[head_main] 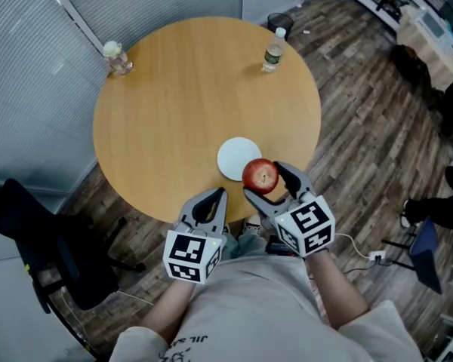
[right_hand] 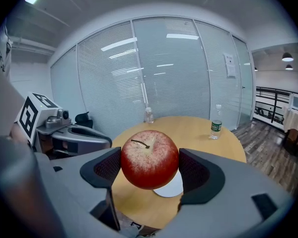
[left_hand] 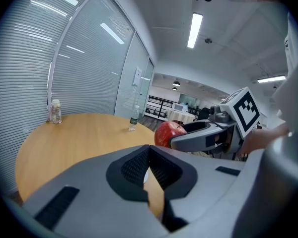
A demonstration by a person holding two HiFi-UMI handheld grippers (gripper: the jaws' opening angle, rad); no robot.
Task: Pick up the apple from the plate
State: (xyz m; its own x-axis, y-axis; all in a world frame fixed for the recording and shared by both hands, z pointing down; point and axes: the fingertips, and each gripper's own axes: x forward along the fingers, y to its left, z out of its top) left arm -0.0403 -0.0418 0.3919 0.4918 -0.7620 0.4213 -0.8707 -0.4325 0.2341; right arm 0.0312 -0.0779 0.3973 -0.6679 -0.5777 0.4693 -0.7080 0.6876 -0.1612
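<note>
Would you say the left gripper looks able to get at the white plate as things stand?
Probably yes: the plate lies bare just ahead of the left gripper, and the right gripper holds the apple raised over its near edge.

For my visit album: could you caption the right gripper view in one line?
The right gripper holds a red apple clear of the white plate on a round wooden table.

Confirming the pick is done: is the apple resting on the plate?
No, in the right gripper view the apple sits clamped between the right tongs, raised clear of the white plate below it.
</note>
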